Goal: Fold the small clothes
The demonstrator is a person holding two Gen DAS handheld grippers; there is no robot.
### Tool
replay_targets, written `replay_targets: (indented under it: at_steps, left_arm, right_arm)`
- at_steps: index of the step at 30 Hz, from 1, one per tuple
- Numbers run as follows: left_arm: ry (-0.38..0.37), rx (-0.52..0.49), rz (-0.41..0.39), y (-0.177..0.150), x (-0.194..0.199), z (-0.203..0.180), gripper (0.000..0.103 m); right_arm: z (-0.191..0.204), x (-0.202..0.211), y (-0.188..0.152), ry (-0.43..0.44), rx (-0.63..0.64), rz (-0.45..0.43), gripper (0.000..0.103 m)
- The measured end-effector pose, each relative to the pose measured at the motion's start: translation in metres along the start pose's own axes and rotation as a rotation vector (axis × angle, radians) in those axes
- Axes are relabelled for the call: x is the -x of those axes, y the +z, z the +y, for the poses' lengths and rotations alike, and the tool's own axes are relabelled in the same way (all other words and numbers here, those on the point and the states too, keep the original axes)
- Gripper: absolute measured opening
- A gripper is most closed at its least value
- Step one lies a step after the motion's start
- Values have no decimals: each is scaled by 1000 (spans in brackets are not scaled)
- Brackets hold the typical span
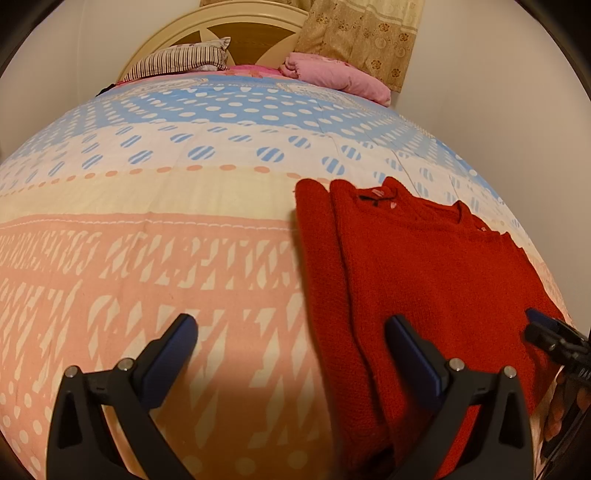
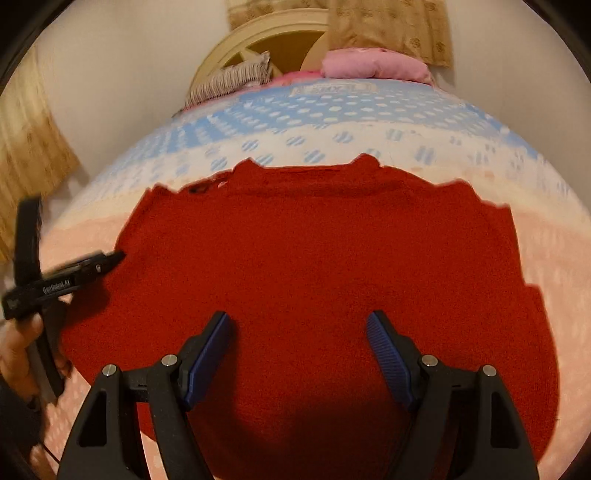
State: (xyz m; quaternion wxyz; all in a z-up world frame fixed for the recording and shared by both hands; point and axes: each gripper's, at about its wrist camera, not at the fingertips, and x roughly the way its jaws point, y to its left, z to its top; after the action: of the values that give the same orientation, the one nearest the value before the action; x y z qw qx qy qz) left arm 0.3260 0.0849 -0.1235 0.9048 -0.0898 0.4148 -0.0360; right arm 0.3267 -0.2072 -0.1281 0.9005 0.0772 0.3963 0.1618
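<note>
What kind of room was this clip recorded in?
Most likely a home bedroom. A bed with a patterned bedspread fills the view, with a rounded headboard, a striped pillow and a pink pillow at its far end. A red sweater lies on the bed.

Your left tongs (image 1: 291, 336) hang with both blue-padded fingers (image 1: 173, 354) spread wide, gripping nothing. Your right tongs (image 2: 299, 332) are equally parted, pads (image 2: 208, 354) angled outward and empty. From the right wrist view, the left tongs (image 2: 110, 258) reach in from the side, your left hand (image 2: 22, 350) wrapped around the handle.
</note>
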Motion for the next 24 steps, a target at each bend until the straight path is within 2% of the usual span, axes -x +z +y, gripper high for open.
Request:
replay_targets:
  at_steps: [2,5,8,11,15,19,24]
  left_arm:
    - [-3,2,0,0,0,1,103]
    - [-20,15,-5,0,2,4,103]
    - [-83,69,-28,-1,8,16,103]
    - [-150,145,-51,-2,11,31,103]
    - [-205,190,-65,-2,13,38,103]
    - [-208,186,-59,0,10,36,103]
    - [-188,166,-46,0,9,33,103]
  right_arm:
    - [-9,5,-1,0,-31,-6,77]
    - [-9,10,-5,-31,-13,-5,77]
    - [4,22,-10,-117,31,-15,77]
    - [23,36,-17,-109,78,-36,77]
    - [71,50,-30,-78,221,-74,77]
    - [125,52,-48,-63,403,-99,77]
    - [184,40,-78,-87,637,-116,77]
